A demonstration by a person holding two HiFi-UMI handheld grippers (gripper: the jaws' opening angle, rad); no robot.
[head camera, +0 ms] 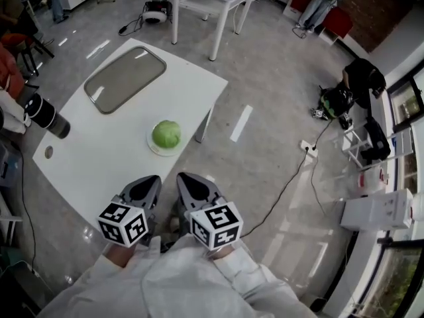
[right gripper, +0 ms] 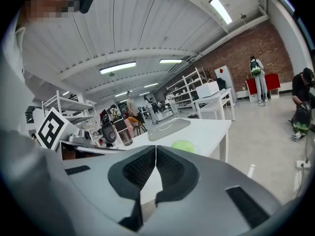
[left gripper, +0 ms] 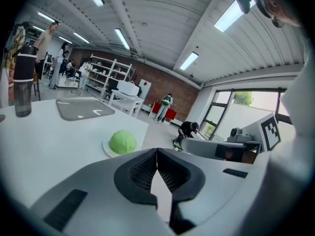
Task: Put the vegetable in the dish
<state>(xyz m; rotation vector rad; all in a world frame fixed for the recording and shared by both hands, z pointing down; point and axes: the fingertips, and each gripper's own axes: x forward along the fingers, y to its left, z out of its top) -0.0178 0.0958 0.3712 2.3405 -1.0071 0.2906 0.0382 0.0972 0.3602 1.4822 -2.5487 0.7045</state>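
Green vegetable (head camera: 166, 134) on the dish (head camera: 159, 152); left tool (head camera: 148, 184) and right tool (head camera: 189, 183), both clenched empty, well short of the dish.

Matt grey plastic tongs (left gripper: 157, 152), smooth white table (left gripper: 49, 146)

The white table (head camera: 99, 158) carries a grey tray (head camera: 124, 78), a dark bottle (head camera: 46, 116) and a small white dish (head camera: 159, 152).

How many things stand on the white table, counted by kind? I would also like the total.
Green vegetable: 1
White plate under the vegetable: 1
Grey tray: 1
Dark bottle: 1
Total: 4
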